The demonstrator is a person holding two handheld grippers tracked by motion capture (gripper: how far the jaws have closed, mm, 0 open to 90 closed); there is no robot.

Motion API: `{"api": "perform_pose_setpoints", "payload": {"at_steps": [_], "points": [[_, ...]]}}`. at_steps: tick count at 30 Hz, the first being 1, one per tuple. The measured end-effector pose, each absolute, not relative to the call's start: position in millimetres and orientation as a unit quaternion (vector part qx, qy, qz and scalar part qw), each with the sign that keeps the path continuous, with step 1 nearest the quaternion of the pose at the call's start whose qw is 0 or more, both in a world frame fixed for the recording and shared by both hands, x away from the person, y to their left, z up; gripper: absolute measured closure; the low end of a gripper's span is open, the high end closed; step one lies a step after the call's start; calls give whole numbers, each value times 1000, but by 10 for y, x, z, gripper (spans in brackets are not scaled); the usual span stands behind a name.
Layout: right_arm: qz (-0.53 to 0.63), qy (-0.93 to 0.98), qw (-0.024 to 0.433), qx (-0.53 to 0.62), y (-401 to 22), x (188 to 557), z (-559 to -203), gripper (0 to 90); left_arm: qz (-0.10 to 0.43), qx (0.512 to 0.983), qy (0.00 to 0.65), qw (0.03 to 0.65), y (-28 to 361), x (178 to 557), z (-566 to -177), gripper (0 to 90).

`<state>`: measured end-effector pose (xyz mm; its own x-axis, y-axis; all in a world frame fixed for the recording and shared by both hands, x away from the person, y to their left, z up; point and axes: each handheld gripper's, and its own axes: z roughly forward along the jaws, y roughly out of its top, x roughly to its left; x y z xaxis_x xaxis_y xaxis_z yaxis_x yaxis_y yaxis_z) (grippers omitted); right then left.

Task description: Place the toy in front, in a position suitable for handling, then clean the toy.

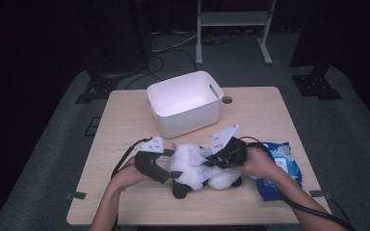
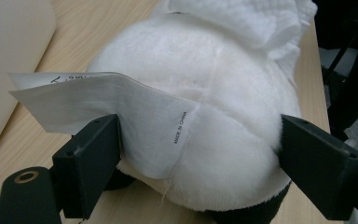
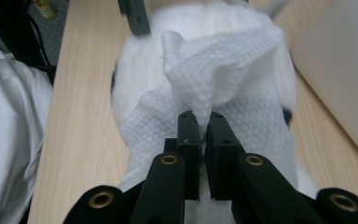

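A white plush toy (image 1: 192, 166) with black feet lies on the wooden tabletop (image 1: 125, 202), near the person's edge and in front of a white bin (image 1: 185, 103); a white wipe (image 3: 214, 79) with an embossed pattern is draped over its top. The left gripper (image 1: 166, 168) stands at the toy's left side with its fingers (image 2: 88, 163) spread wide around the rounded white body, one to each side (the left one lies against the sewn-in label (image 2: 116, 112), which reads "MADE IN CHINA"; the other touches the fur at the far side), so the toy is braced between them. The right gripper (image 1: 209, 161) comes in from the toy's right; its fingers (image 3: 189, 135) are closed almost together, pinching a raised fold of the wipe just above the plush. A blue and white packet (image 1: 279, 168) lies on the tabletop right of the toy, partly under the right hand (image 1: 260, 161); the bin sits well behind both grippers.
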<state>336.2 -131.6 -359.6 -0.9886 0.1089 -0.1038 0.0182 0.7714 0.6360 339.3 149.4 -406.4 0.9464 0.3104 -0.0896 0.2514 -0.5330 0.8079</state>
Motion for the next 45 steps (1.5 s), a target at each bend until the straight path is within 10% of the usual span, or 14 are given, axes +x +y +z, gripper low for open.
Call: {"api": "perform_pose_setpoints", "payload": {"at_steps": [19,45], "points": [[347,931,63,95,-1934,3274,-3722,834,36,876,162,452,1491,3402,-4064,138],[354,933,61,12,-787,3559,-3504,823,35,880,160,445,1487,3410,-4091,139]]}}
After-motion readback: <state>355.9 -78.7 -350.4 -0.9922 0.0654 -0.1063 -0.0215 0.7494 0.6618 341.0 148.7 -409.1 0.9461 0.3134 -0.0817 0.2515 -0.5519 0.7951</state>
